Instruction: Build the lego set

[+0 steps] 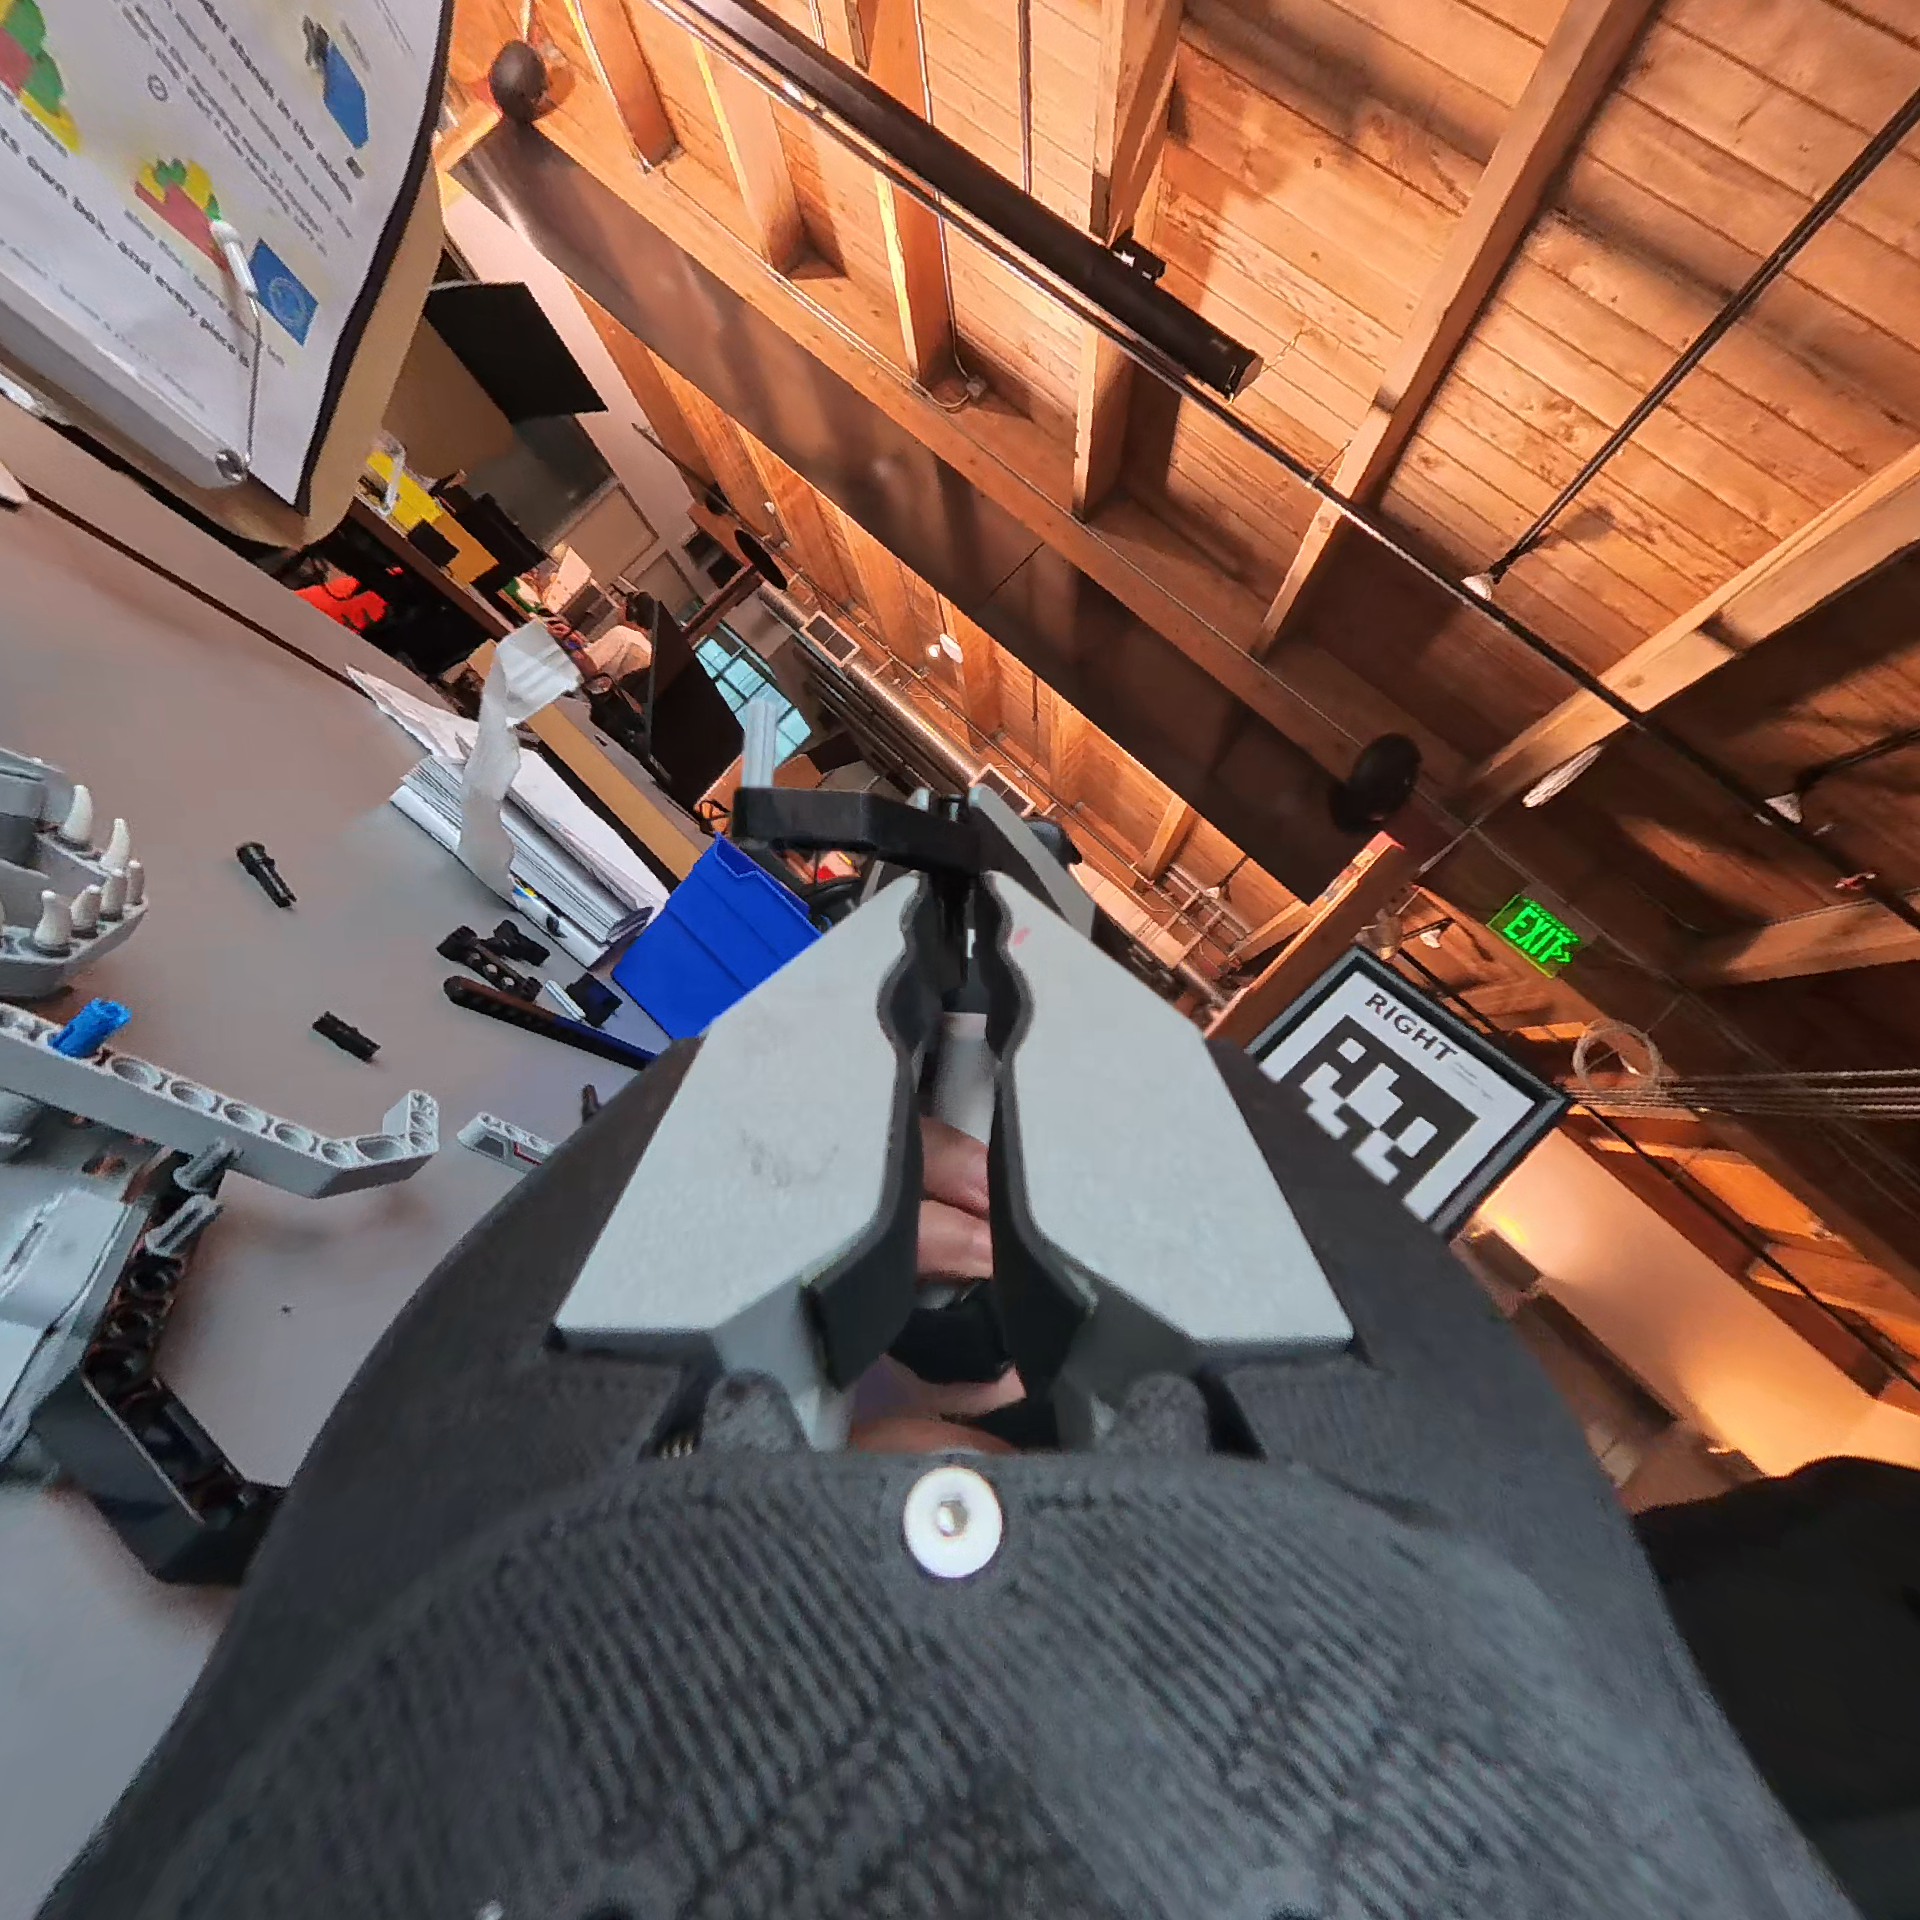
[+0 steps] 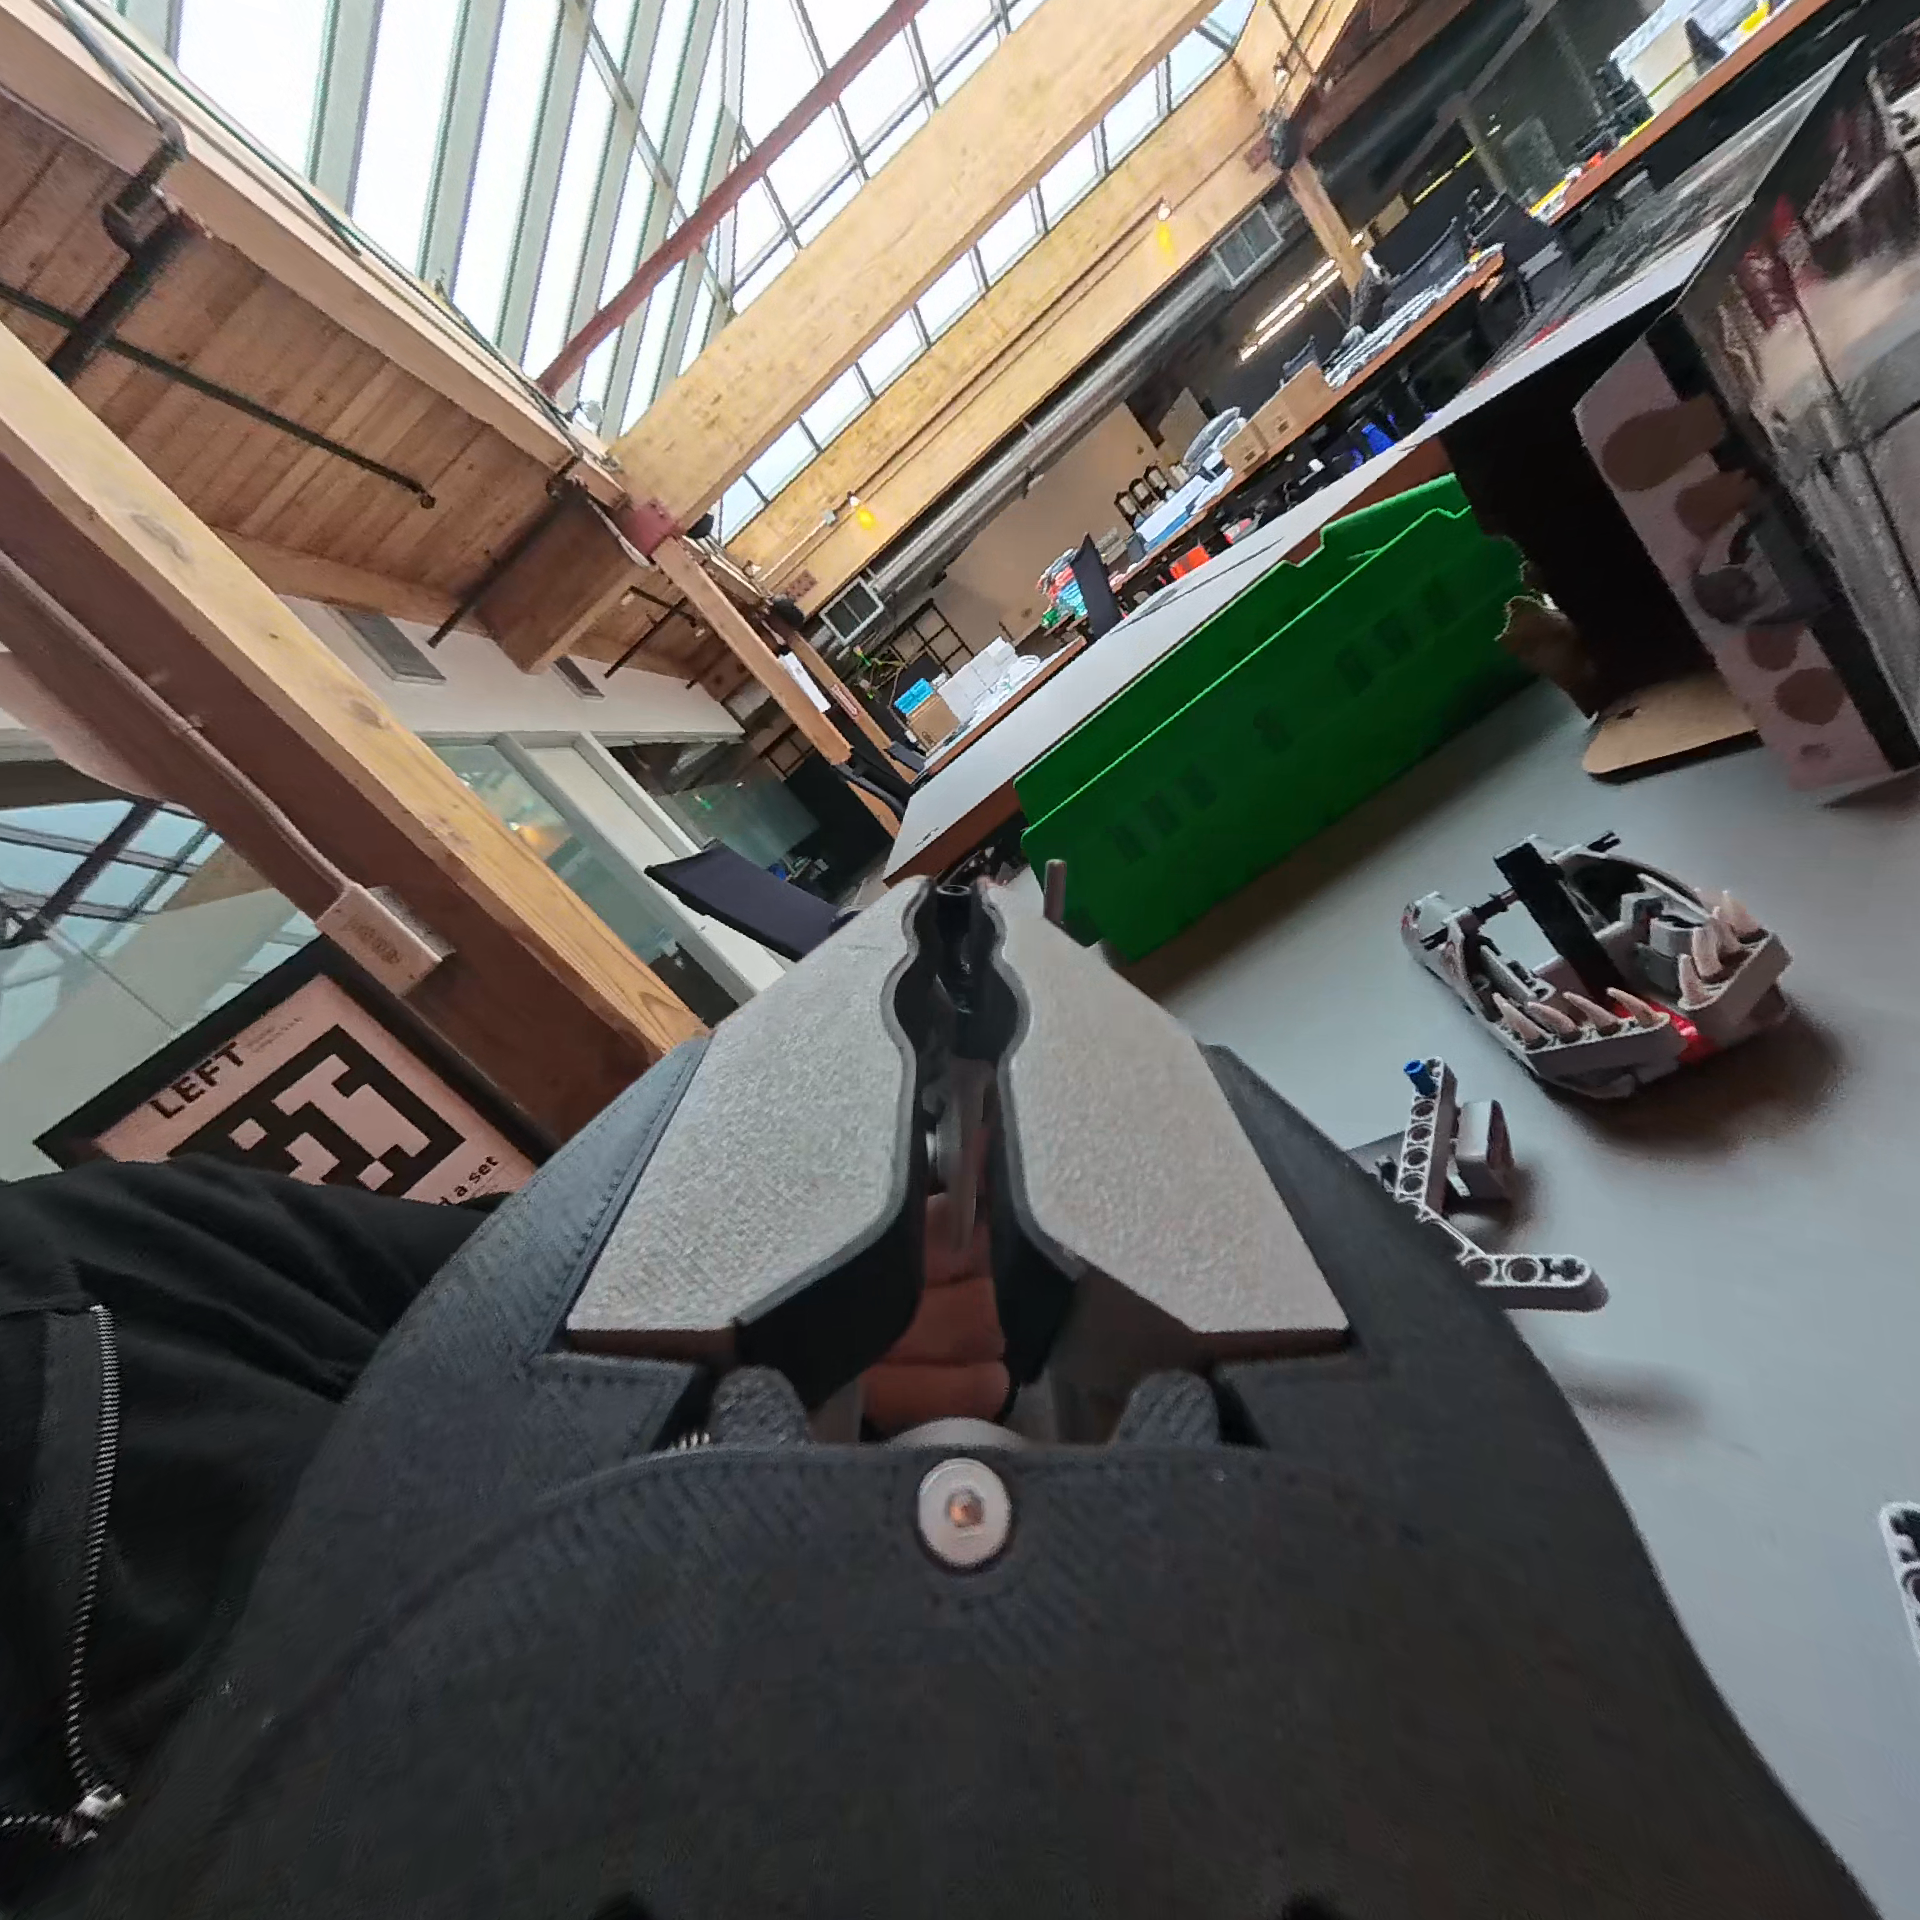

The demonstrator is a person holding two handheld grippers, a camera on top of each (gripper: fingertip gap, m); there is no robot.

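In the left wrist view, the left hand-held gripper (image 1: 951,914) sat at frame centre, raised off the grey bench (image 1: 208,748), its fingers pressed together on a small black lego piece (image 1: 831,816) that jutted left from the tips. A long grey beam (image 1: 239,1127) with a blue pin (image 1: 88,1023) lay at the left edge, loose black pieces (image 1: 494,951) just above it, and a blue bin (image 1: 717,940) stood behind.

In the right wrist view, the right hand-held gripper (image 2: 961,920) was closed on a black pin (image 2: 958,971). A toothed grey jaw assembly (image 2: 1600,971) rested on the bench at the right, a green bin (image 2: 1268,727) above it.
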